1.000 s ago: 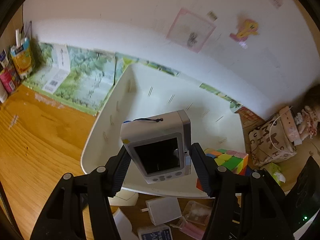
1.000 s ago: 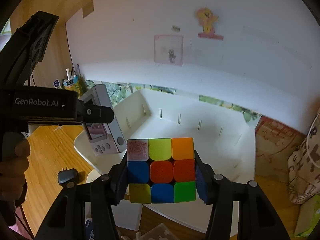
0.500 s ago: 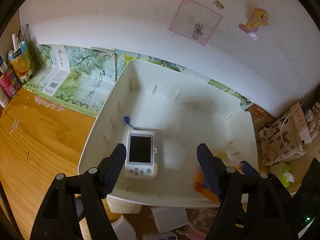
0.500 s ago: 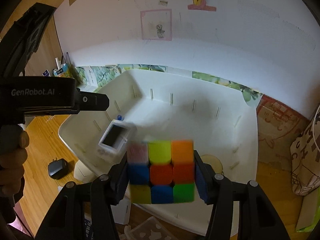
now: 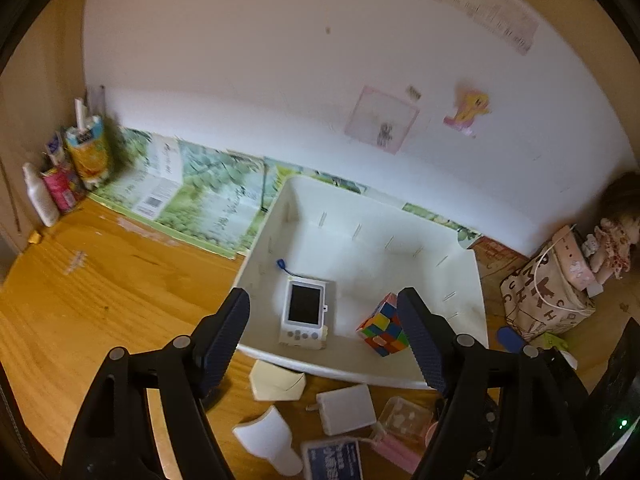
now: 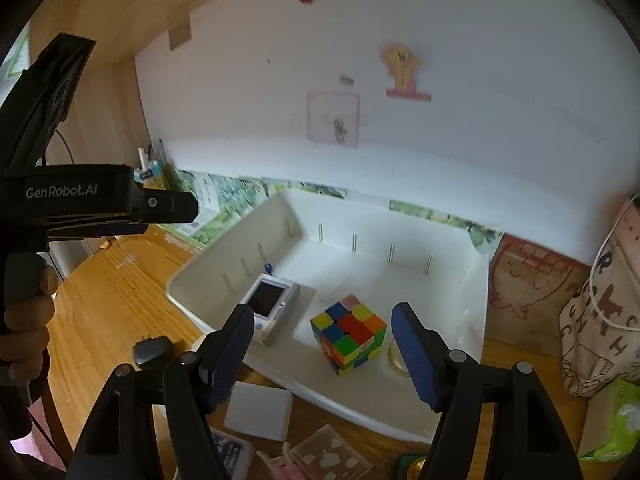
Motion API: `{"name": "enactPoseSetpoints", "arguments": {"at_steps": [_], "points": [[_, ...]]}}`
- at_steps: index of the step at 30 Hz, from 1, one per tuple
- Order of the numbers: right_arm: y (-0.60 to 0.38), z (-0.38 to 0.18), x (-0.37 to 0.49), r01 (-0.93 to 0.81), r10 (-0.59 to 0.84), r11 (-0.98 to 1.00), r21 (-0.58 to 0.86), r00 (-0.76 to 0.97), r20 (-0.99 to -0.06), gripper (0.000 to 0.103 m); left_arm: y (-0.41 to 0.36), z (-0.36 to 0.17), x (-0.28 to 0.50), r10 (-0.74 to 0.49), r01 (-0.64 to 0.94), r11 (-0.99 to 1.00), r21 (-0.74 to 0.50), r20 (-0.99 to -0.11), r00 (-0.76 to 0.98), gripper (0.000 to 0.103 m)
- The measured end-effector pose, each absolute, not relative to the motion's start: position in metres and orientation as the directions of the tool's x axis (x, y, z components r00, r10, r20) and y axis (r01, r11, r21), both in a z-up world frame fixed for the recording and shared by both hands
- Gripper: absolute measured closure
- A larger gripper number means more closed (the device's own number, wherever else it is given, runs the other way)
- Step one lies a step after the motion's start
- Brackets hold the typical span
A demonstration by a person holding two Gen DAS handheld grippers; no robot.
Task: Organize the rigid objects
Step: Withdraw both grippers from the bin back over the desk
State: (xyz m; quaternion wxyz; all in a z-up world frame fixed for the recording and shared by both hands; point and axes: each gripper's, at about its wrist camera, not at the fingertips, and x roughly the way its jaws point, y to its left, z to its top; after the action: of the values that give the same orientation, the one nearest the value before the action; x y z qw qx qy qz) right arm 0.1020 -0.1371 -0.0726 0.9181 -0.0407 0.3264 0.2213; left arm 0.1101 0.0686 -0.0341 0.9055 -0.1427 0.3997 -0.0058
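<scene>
A white bin (image 5: 468,360) stands on the wooden desk; it also shows in the right wrist view (image 6: 476,276). Inside it lie a small white handheld game console (image 5: 303,313) (image 6: 270,307), screen up, and a coloured puzzle cube (image 5: 383,330) (image 6: 348,333) to its right. My left gripper (image 5: 324,342) is open and empty, held above the bin's near edge. My right gripper (image 6: 323,354) is open and empty, above the bin's near side, with the cube between and beyond its fingers.
In front of the bin lie a white charger block (image 5: 346,409) (image 6: 259,411), a clear plastic case (image 6: 330,458), a dark blue box (image 5: 332,460) and a black adapter (image 6: 152,351). A patterned bag (image 5: 548,284) stands right. Bottles and cartons (image 5: 86,152) stand back left.
Both grippers opened and pulled back and up. The console dropped from my left gripper into the bin, and the cube left my right gripper and now rests in the bin.
</scene>
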Motion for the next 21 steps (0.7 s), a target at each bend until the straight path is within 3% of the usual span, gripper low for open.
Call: {"name": "enactPoseSetpoints", "arguments": {"at_steps": [10,21], "points": [[-0.143,-0.053,0.063,-0.438,0.412,0.893,0.101,0.710,-0.571,0.023,0.086,-0.012,0.044,-0.016,-0.155,0.967,-0.200,-0.660,0.751,0.023],[-0.141,-0.062,0.036,-0.420,0.417,0.896,0.142,0.689,-0.592,0.023,0.103,-0.026,0.010,0.105,-0.231,0.969,-0.082,-0.713,0.693,0.020]]}}
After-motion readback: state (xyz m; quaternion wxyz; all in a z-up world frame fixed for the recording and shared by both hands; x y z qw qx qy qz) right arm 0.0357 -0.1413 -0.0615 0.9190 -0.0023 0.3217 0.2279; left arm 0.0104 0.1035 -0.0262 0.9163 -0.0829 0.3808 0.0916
